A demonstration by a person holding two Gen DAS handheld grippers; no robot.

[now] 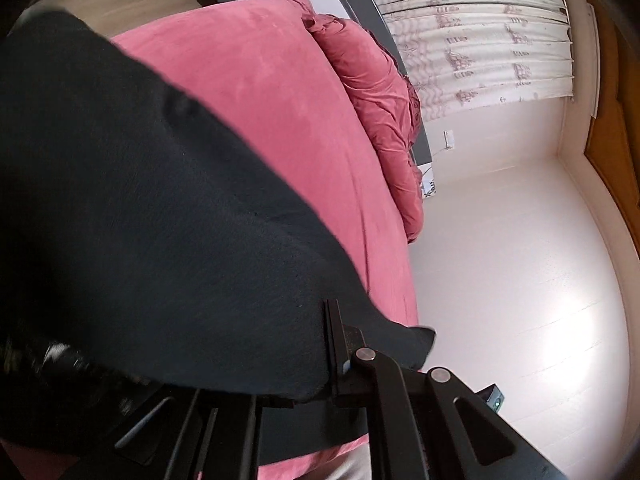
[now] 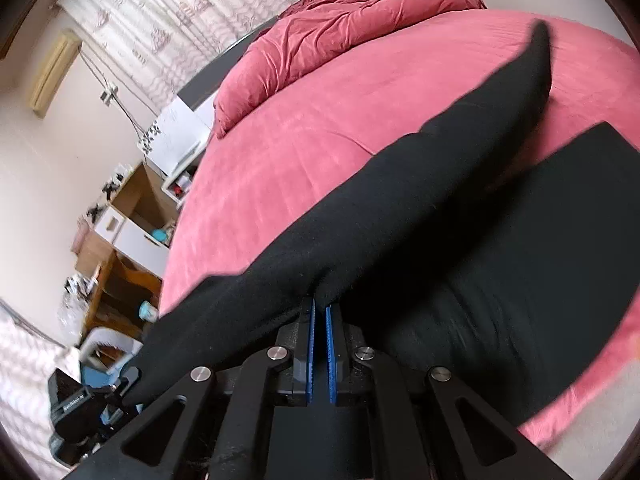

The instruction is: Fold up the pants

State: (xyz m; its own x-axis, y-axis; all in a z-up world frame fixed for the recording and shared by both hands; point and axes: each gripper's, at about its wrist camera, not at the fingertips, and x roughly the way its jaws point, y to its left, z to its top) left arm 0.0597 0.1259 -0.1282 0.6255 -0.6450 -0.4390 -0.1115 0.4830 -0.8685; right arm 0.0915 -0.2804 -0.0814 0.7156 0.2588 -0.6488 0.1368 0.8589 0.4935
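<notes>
The black pants [image 1: 160,220] hang across the left half of the left wrist view, lifted over the pink bed [image 1: 260,80]. My left gripper [image 1: 316,364] is shut on an edge of them; the cloth hides one finger. In the right wrist view my right gripper [image 2: 320,312] has its blue pads [image 2: 311,340] shut on a fold of the pants [image 2: 400,208]. A raised band of the cloth stretches from the bed's far right to a black gripper body [image 2: 80,404] at lower left. The rest of the pants lies flat on the bed [image 2: 300,160].
A bunched pink duvet [image 1: 372,92] [image 2: 320,40] lies at the head of the bed under patterned curtains [image 1: 480,20]. Pale floor [image 1: 500,260] runs along the bed's side. Cluttered wooden shelves and boxes [image 2: 120,240] stand by the wall beside the bed.
</notes>
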